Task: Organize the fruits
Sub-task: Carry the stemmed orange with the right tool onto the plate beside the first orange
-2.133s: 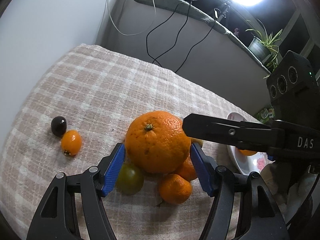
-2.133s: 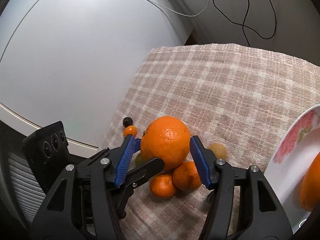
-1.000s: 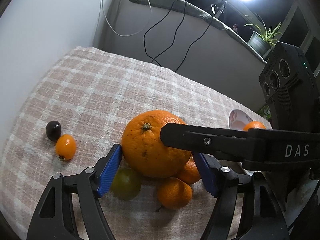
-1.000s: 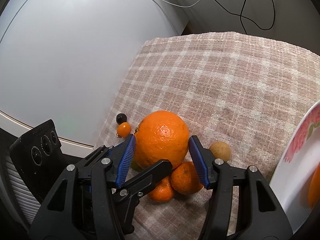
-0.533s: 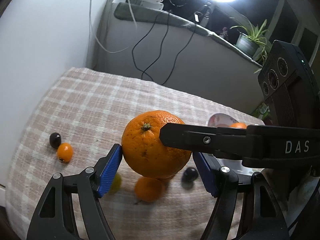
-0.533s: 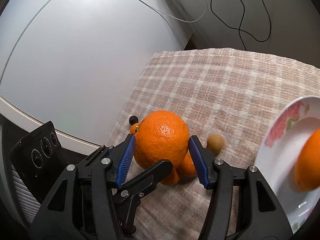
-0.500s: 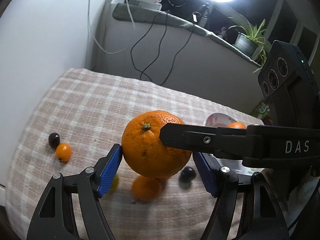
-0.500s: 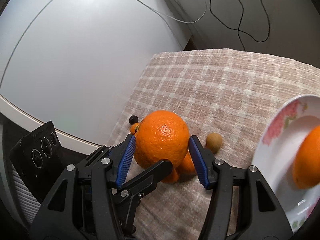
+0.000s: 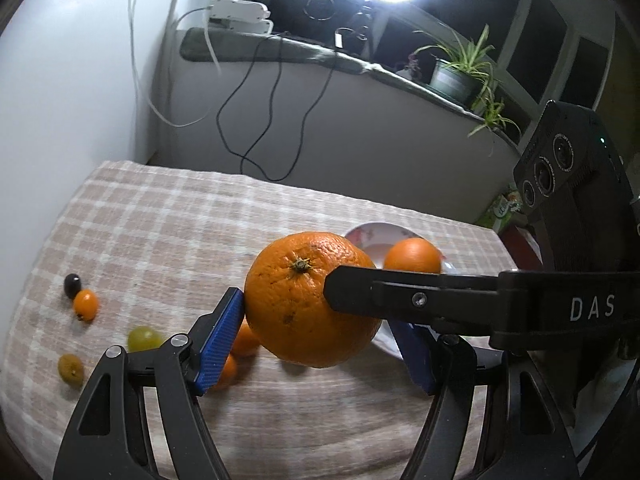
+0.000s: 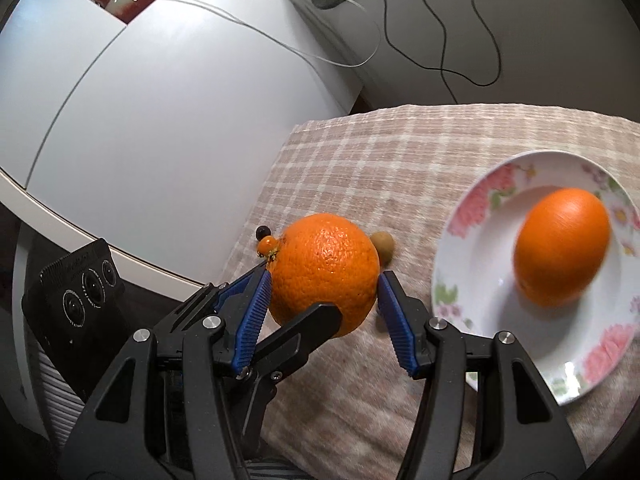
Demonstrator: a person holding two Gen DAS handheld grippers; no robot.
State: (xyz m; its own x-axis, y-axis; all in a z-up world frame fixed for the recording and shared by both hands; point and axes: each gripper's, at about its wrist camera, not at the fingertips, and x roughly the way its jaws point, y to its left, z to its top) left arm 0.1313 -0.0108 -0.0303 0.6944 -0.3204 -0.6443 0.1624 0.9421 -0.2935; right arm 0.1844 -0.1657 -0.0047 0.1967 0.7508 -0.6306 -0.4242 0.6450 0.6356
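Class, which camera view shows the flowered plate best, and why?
The right wrist view: the flowered plate shows nearly whole, with its pink rim pattern and the orange on it. The left wrist view shows only a sliver of rim behind the large held orange.

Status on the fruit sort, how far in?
Done: one orange sits on the floral plate. In hand: both grippers, left and right, clamp the big orange above the cloth. Left: the small fruits, including the green one and the dark one.
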